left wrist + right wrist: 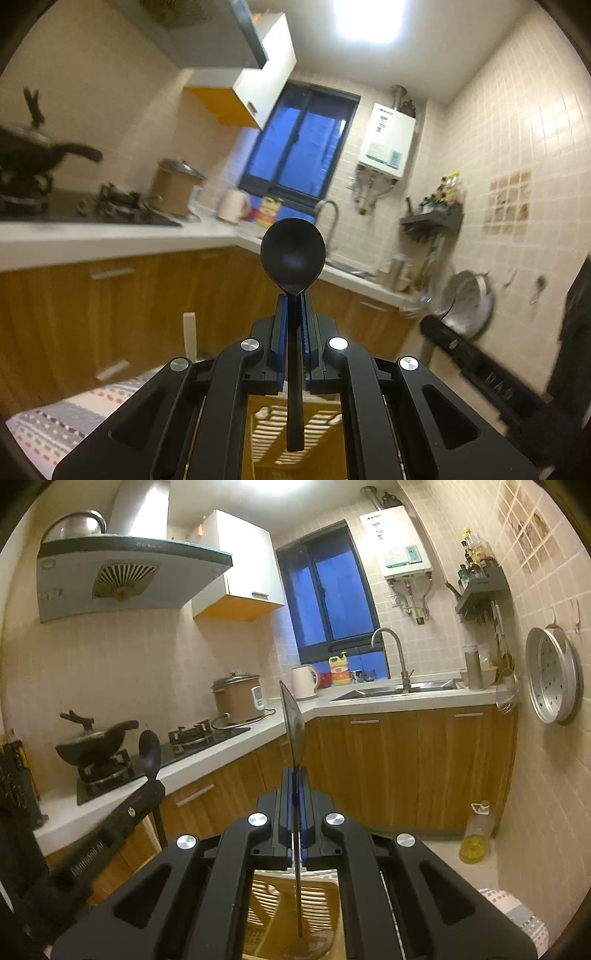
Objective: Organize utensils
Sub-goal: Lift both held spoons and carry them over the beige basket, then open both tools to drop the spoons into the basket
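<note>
Two utensils are in the air at once, one in each gripper, so the step in hand looks like the carry between pick-up and put-down. The left gripper (294, 295) is clenched on the neck of a black spoon (293, 253), bowl up and handle hanging down through the frame of the tool. The right gripper (295, 771) is clamped on a thin metal utensil (292, 723), seen edge-on with its flat blade upward; it may be a spatula or turner, but the edge-on angle does not settle it. Both are held upright, well above a yellow slatted basket (273, 893) that shows beneath each tool.

The next move probably calls for lowering each piece into the basket, or whichever holder is meant, handle end first, without the two tools knocking together, since they are close side by side.

Only the right wrist view shows both utensils at once: the black spoon and the left tool appear at its left edge, in front of the stove. The left wrist view shows a patterned cloth (55, 424) beside the basket more fully, and it is blurred.
</note>
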### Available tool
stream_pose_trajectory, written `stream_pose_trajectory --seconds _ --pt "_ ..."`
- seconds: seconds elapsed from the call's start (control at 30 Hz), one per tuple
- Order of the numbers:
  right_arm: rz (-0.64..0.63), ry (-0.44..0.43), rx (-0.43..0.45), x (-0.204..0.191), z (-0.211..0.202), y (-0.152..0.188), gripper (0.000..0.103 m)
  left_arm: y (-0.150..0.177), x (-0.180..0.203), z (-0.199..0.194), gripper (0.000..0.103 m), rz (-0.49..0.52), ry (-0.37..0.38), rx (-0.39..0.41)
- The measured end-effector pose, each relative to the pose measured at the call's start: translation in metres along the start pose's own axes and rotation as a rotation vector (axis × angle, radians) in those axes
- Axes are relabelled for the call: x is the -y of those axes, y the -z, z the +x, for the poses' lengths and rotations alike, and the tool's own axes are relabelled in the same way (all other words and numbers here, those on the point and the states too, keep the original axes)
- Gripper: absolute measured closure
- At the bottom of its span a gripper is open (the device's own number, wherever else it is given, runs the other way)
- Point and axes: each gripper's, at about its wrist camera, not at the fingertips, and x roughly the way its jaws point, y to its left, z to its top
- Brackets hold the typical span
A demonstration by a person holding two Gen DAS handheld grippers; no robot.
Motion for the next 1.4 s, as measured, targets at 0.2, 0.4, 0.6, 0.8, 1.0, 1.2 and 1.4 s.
stream_pose_trajectory --seconds 0.2,0.4,0.6,0.8,1.0,1.2,1.4 --pt "-0.004 0.000 0.000 0.004 -0.002 0.010 0.101 0.020 0.015 0.001 0.098 0.086 -0.056 0.004" --pt "-0.019 -0.009 -0.037 0.005 -0.003 0.021 0.101 0.026 0.016 -0.002 0.097 0.117 -0.079 -0.016" --pt "0.037 -0.033 -0.094 0.017 -0.013 0.025 0.097 0.023 0.007 -0.019 0.076 0.115 -0.065 -0.055" --pt "0.016 -0.035 -0.099 0.012 -0.033 0.020 0.072 0.012 -0.001 -0.046 0.067 0.095 -0.060 -0.068" --pt "-0.026 -0.031 -0.063 -0.003 -0.069 0.012 0.044 -0.002 -0.002 -0.079 0.066 0.105 -0.029 -0.077" --pt "-0.045 -0.039 -0.058 -0.017 -0.111 0.008 0.044 -0.013 -0.006 -0.118 0.064 0.108 -0.016 -0.087" --pt "-0.067 -0.070 -0.069 -0.030 -0.149 0.004 0.043 -0.023 -0.015 -0.150 0.061 0.082 -0.019 -0.114"
